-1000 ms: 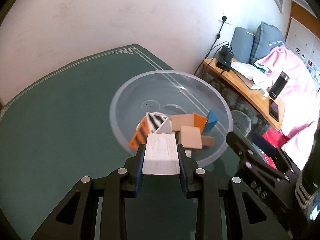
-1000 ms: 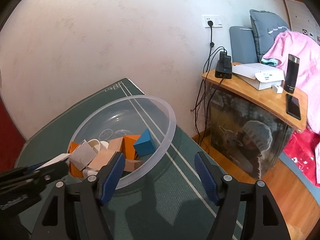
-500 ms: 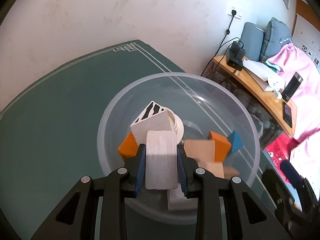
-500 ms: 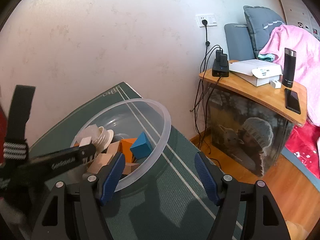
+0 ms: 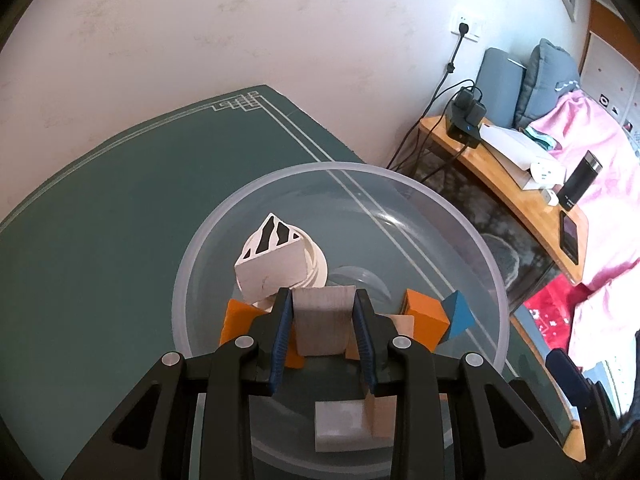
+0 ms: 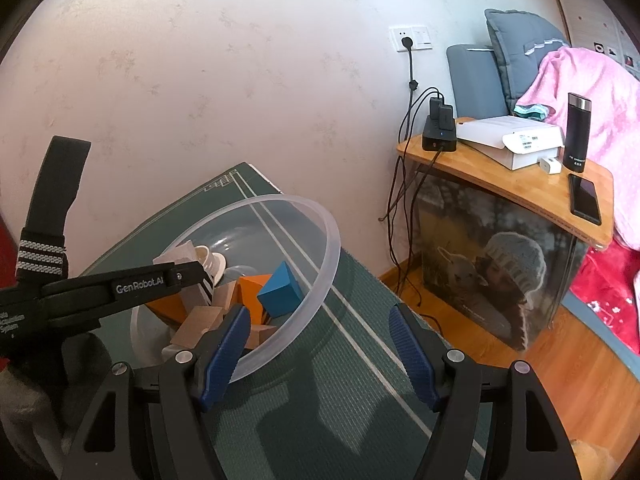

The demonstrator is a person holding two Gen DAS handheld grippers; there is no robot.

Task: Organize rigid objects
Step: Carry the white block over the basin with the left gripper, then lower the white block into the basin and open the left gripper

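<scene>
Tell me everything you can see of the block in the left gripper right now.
The pale block is a flat, rectangular slab of whitish, wood-like material with faint grain. The left gripper is shut on it, the blue pads pressing its two side edges. It hangs tilted forward over the inside of the clear plastic bowl, above the orange and tan blocks. Its underside is hidden.

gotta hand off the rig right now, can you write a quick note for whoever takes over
Left gripper: shut on a pale wooden block, held over the inside of the clear bowl.
Right gripper: open, empty, beside the bowl over the green mat.
Done: several blocks already in the bowl, among them orange block, blue block and striped wedge.
Left: release the held block into the bowl. Any other loose pieces are out of view.
</scene>
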